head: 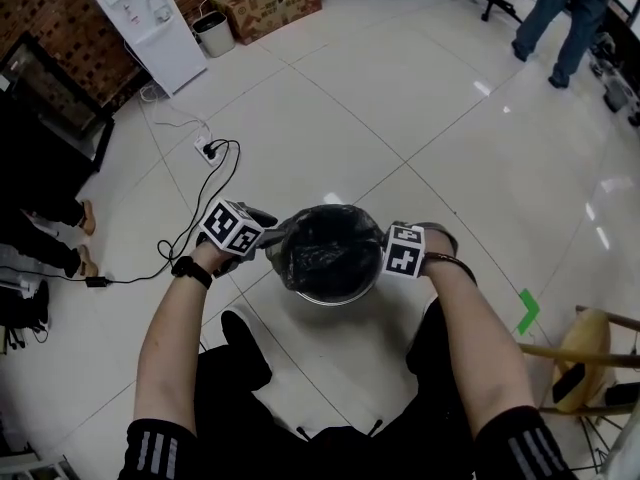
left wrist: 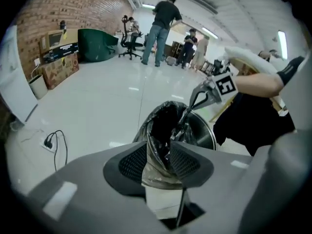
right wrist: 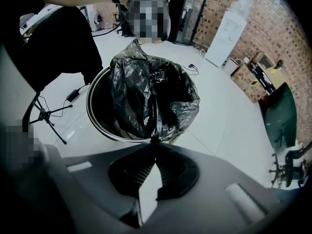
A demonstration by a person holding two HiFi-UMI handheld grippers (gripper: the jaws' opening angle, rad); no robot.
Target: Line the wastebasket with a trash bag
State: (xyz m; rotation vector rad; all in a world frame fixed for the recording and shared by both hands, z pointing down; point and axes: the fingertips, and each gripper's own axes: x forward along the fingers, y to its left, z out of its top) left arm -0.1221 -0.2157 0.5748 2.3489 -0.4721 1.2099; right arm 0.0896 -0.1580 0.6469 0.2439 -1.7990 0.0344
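A round metal wastebasket (head: 335, 298) stands on the tiled floor between my two grippers. A black trash bag (head: 325, 248) sits crumpled in its mouth, partly spread over the rim. My left gripper (head: 268, 236) is at the basket's left edge; in the left gripper view its jaws (left wrist: 158, 162) pinch a bunched fold of the bag (left wrist: 163, 123), lifted above the rim (left wrist: 207, 133). My right gripper (head: 383, 256) is at the right edge, its jaws (right wrist: 155, 143) shut on the bag's near edge (right wrist: 151, 91). The basket's inside is mostly hidden by the bag.
A power strip with a black cable (head: 205, 150) lies on the floor to the left. A water dispenser (head: 150, 18), a small bin (head: 213, 33) and a cardboard box (head: 270, 3) stand by the brick wall. A wooden chair (head: 590, 358) is at the right; people (head: 565, 18) stand far off.
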